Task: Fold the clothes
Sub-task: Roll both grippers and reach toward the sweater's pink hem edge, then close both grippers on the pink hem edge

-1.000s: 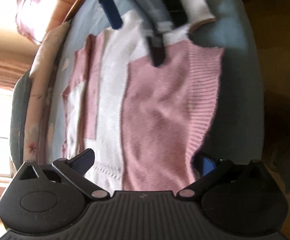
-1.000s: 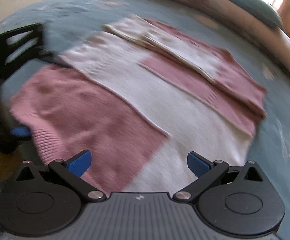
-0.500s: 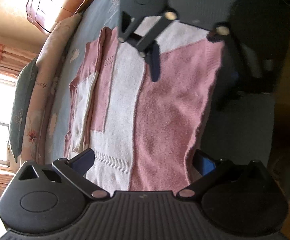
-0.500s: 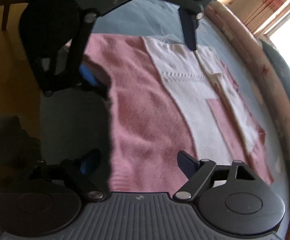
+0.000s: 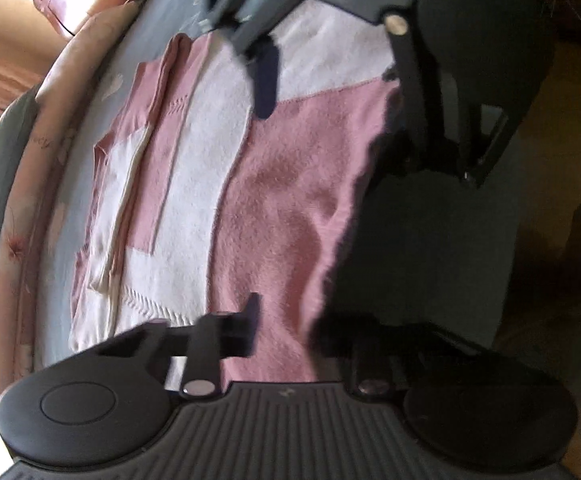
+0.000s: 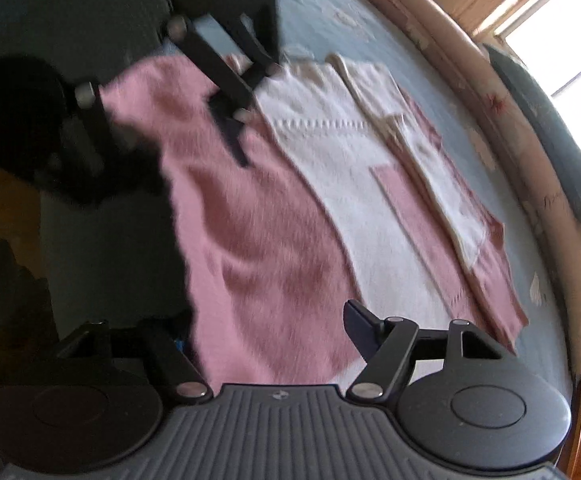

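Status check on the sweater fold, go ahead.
Left gripper and right gripper open, each straddling the hem edge. Pink-and-white sweater flat on blue bed, sleeves folded in. Nothing in the way.

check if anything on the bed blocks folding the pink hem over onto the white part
Nothing visible does. The sweater lies flat on the bed, only its own folded sleeves on top, with the left gripper and right gripper straddling the hem.

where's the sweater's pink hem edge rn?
The pink-and-white knit sweater lies on the blue bed; its pink hem hangs at the bed's edge between the left gripper and right gripper.
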Motion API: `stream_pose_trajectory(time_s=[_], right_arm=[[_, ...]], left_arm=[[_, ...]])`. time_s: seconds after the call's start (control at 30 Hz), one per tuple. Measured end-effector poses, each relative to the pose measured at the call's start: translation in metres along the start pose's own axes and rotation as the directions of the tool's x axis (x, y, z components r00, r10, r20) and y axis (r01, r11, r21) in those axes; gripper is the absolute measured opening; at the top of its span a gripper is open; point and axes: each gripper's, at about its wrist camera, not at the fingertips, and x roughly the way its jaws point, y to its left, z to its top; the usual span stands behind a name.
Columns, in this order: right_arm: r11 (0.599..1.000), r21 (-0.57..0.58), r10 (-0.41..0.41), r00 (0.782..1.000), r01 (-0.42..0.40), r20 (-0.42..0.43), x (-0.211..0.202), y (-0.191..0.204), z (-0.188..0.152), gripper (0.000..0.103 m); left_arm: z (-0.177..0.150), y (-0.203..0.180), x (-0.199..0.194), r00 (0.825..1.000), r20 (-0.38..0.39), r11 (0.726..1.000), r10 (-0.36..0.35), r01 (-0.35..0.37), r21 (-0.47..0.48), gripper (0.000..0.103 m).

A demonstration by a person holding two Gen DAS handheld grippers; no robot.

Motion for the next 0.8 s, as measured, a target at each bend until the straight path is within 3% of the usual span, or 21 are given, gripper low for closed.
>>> stream_pose_trajectory(time_s=[0.07, 0.33, 0.5, 0.8], right_arm=[[1.0, 0.022, 0.0, 0.999, 0.001, -0.033, 0.0, -0.002, -0.007, 0.076], [0.994, 0.099, -0.026, 0.991, 0.039, -0.13, -0.008, -0.005, -0.034, 0.076], [0.987, 0.126, -0.081, 0.984, 0.102, -0.162, -0.002, -0.008, -0.032, 0.076], [0.969, 0.13, -0.165, 0.944, 0.209, -0.286, -0.002, -0.013, -0.046, 0.076]], left_arm=[[0.0, 0.002, -0.005, 1.0, 0.008, 1.0, -0.002, 0.002, -0.014, 0.01], [0.006, 0.026, -0.011, 1.0, 0.023, 0.998, 0.001, 0.001, -0.068, 0.01], [0.007, 0.038, -0.011, 1.0, 0.027, 0.997, 0.012, -0.009, -0.081, 0.01], [0.007, 0.033, -0.007, 0.999, 0.028, 0.999, 0.023, -0.022, -0.04, 0.016]])
